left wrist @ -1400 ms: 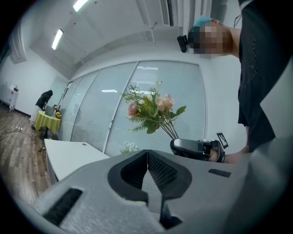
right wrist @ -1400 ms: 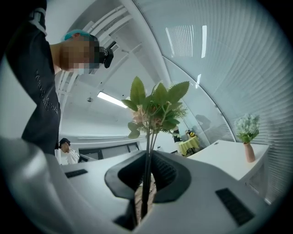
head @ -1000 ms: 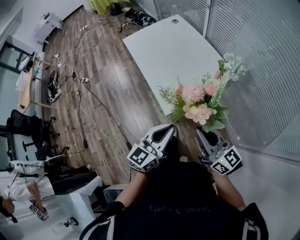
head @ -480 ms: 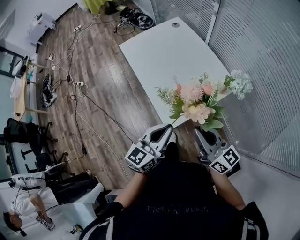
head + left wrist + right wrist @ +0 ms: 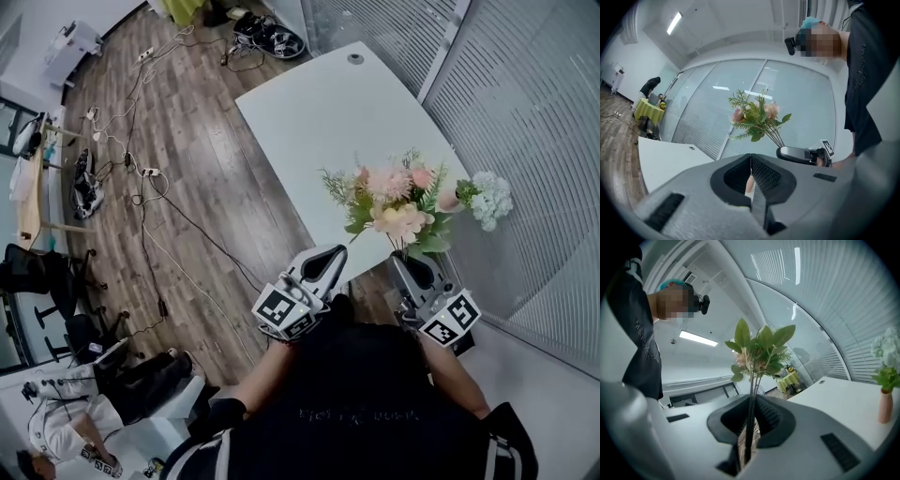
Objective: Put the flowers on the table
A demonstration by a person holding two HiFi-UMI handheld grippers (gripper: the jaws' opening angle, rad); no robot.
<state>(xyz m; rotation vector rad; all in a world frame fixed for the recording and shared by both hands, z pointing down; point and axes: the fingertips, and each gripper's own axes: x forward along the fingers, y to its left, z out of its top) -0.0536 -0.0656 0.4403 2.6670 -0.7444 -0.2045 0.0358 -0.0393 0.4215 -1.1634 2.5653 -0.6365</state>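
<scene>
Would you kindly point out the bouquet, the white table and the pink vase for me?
bouquet (image 5: 398,221), head view, peach bloom.
white table (image 5: 319,122), head view, bare top.
pink vase (image 5: 883,406), right gripper view, its body.

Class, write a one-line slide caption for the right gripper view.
Right gripper shut on the flower stems, white table and pink vase beyond.

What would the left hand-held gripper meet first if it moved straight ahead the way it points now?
Probably the bouquet of pink flowers and green leaves, held in the right hand-held gripper; behind it stands the glass wall. Depth is unclear.
</scene>
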